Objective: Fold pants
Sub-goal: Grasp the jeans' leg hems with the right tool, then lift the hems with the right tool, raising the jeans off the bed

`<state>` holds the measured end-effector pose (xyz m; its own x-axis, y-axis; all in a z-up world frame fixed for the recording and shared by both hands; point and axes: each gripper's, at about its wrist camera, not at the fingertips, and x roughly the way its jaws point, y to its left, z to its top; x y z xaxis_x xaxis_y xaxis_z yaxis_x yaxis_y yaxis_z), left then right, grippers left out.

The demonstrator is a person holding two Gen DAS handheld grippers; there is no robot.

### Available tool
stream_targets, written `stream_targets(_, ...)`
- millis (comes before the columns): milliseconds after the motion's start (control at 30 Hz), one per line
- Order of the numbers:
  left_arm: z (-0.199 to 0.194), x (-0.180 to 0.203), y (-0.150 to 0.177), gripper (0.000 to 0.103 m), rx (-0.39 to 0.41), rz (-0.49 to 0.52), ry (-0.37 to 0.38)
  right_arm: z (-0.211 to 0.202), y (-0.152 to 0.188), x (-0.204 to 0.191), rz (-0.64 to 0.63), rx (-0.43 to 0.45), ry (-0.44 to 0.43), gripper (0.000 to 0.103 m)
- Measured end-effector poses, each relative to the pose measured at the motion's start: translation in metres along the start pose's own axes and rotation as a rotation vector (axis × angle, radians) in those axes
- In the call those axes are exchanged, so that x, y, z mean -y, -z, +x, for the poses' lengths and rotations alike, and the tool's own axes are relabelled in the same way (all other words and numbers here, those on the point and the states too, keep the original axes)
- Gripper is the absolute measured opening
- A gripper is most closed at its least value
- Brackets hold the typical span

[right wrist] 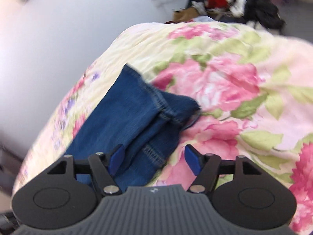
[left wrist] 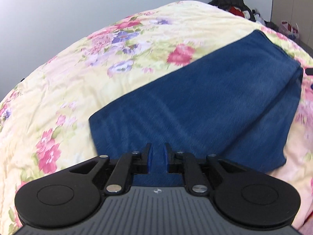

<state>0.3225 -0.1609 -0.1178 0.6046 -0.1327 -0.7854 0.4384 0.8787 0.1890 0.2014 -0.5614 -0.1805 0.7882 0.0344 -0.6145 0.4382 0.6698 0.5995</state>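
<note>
Blue denim pants [left wrist: 205,105] lie flat on bed's floral quilt [left wrist: 97,78], folded into long band running diagonally. Left gripper [left wrist: 158,150] nearly closed, narrow gap between blue pads, denim visible in gap; whether it pinches fabric, cannot tell. Right gripper [right wrist: 154,152] wide open, holds nothing, sits over pants' stitched hem end [right wrist: 166,105], one pad [right wrist: 117,156] above denim, other above quilt. Clothes pile [right wrist: 234,2] beyond bed. Both views motion-blurred.
</note>
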Motion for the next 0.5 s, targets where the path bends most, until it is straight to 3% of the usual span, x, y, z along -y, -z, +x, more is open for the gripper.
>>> stream_targets(167,0.021,0.022,-0.028,0.017,0.007,-0.014,0.057,0.026,-0.015,0.036,0.217,0.009,-0.096,0.07)
stream_targets(267,0.033,0.031,-0.042,0.017,0.011,-0.03,0.089,0.047,-0.016,0.041,0.267,0.002,-0.156,0.066)
stream_targets(333,0.043,0.034,-0.049,0.017,0.018,-0.063,0.127,0.059,-0.016,0.042,0.283,0.012,-0.169,0.056)
stream_targets(400,0.053,0.033,-0.058,0.017,0.02,-0.103,0.181,0.067,-0.017,0.045,0.307,0.019,-0.189,0.054)
stream_targets(500,0.071,0.037,-0.072,0.017,0.02,-0.134,0.217,0.071,-0.023,0.045,0.294,0.023,-0.209,0.035)
